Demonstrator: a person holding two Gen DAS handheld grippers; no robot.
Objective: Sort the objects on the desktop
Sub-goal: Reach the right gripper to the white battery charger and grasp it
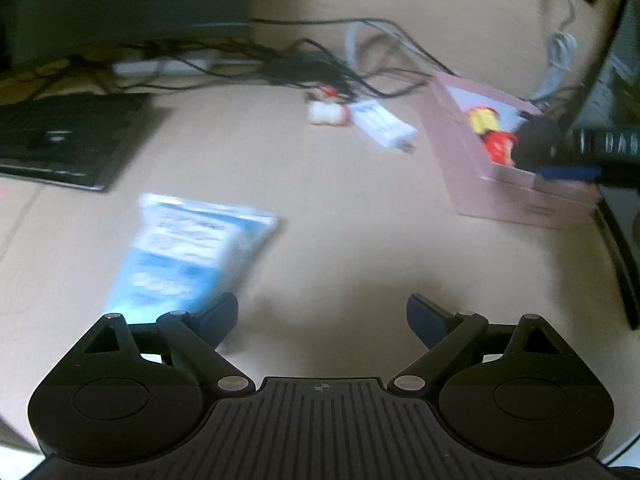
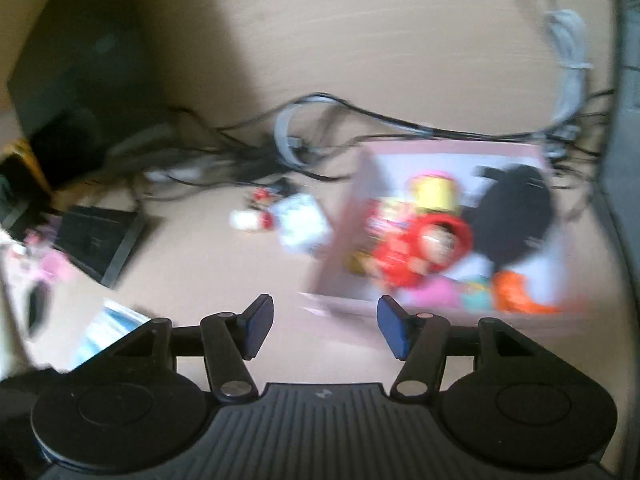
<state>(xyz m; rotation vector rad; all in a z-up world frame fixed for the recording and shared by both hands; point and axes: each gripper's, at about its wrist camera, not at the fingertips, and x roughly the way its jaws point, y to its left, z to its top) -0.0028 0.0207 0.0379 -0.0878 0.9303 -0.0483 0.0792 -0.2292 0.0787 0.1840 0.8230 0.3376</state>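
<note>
My left gripper is open wide just above the desk, with nothing between its fingers. A blue and white packet lies flat beside its left fingertip. At the right stands an open pink box holding red and yellow toys. In the right wrist view my right gripper is open and empty, in front of the pink box. That box holds a red toy, a yellow one, a black object and an orange piece. Both views are blurred.
A small white box and a red and white item lie left of the pink box. Tangled black cables run along the back. A flat black device sits at the left, and a dark monitor base at the right.
</note>
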